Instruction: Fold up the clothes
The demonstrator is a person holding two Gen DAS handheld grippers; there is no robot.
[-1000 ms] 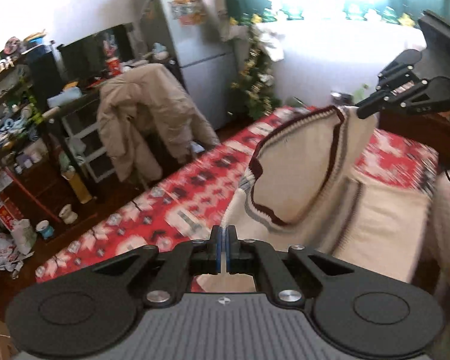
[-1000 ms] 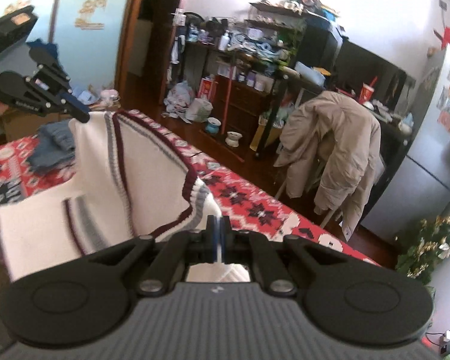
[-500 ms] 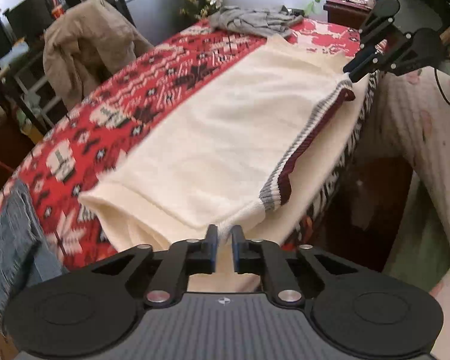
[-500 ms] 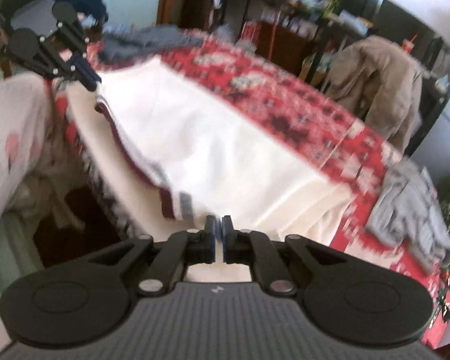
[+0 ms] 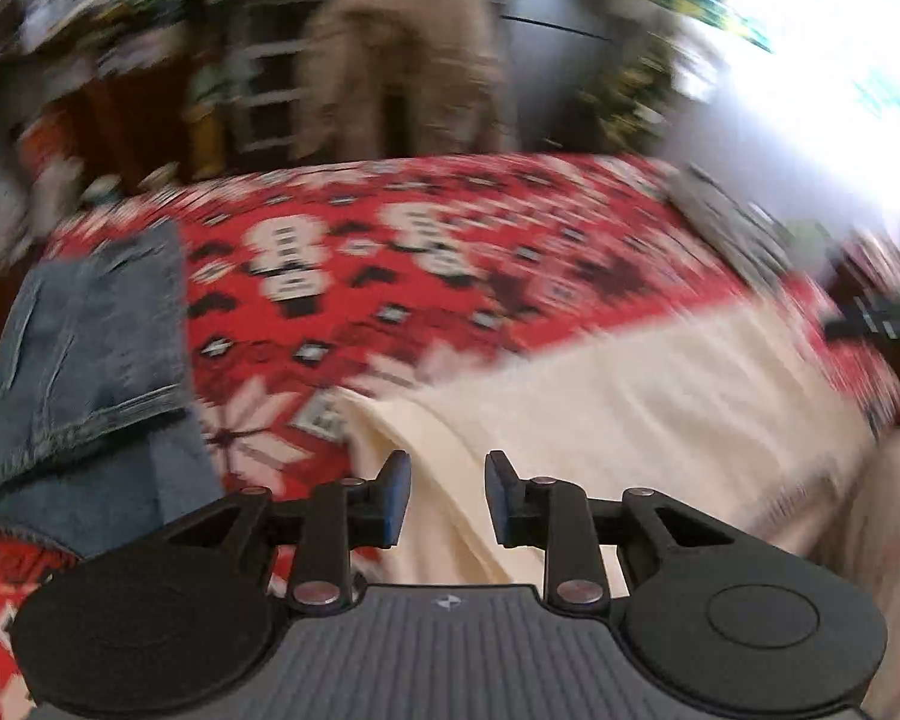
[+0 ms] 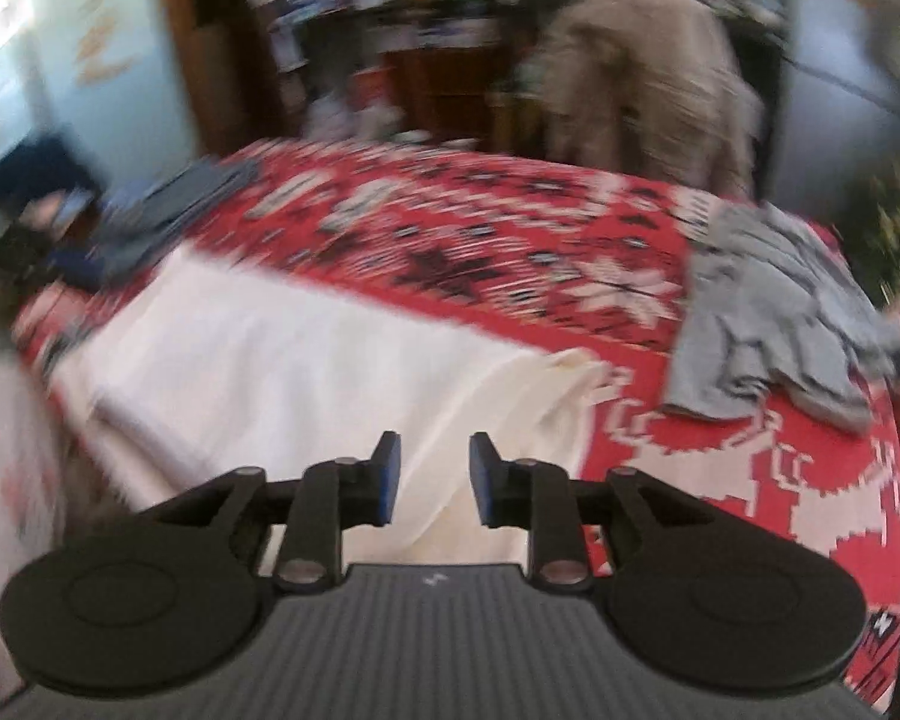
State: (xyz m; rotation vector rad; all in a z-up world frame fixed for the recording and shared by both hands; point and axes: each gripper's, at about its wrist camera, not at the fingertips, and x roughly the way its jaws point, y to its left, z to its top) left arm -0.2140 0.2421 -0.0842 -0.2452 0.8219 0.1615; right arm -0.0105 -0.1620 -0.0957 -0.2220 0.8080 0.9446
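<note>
Both claws are seen with jaws spread apart and nothing gripped: the left gripper (image 5: pixel 445 495) is held over the near left corner of the cream sweater (image 5: pixel 630 414), and the right gripper (image 6: pixel 429 480) over its near right corner. The sweater is laid flat along the near edge of the red patterned tablecloth (image 6: pixel 480 252), with blue jeans (image 5: pixel 90 348) just beside it at the left and a grey garment (image 6: pixel 774 312) near it at the right. A beige coat (image 6: pixel 642 84) is seen beyond the far edge, blurred.
</note>
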